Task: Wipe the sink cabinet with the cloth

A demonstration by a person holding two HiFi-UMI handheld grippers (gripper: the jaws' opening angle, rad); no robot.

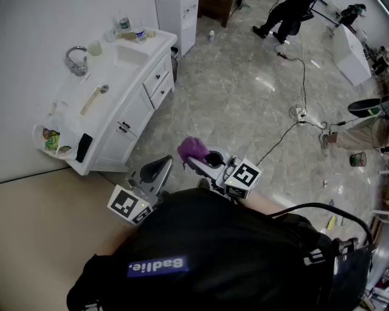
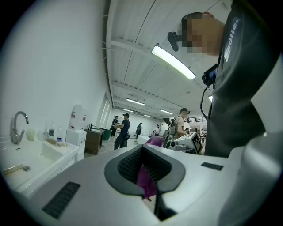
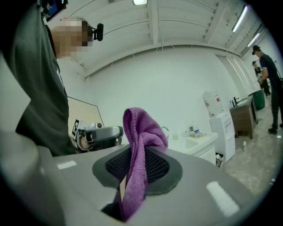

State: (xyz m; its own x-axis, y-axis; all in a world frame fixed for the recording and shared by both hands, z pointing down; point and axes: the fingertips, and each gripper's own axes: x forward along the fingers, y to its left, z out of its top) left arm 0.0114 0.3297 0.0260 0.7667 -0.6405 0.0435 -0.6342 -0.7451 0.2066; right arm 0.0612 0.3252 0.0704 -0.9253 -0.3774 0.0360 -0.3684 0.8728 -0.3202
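The white sink cabinet [image 1: 130, 115] stands against the wall at upper left, with a basin and a faucet [image 1: 76, 61] on top. It also shows in the left gripper view [image 2: 44, 163] and the right gripper view [image 3: 199, 148]. My right gripper [image 1: 203, 161] is held near my chest, away from the cabinet, shut on a purple cloth [image 1: 192, 147] that sticks up past the jaws [image 3: 141, 132]. My left gripper [image 1: 159, 165] hovers beside it with jaws together [image 2: 145, 161]. A purple sliver shows in their slit; whether it is clamped I cannot tell.
Bottles [image 1: 124, 24] and a cup stand on the counter. A small caddy [image 1: 51, 140] hangs at the cabinet's near end. A water dispenser [image 1: 176, 18] is beyond it. Cables [image 1: 298, 112] trail over the marble floor, and people stand further off.
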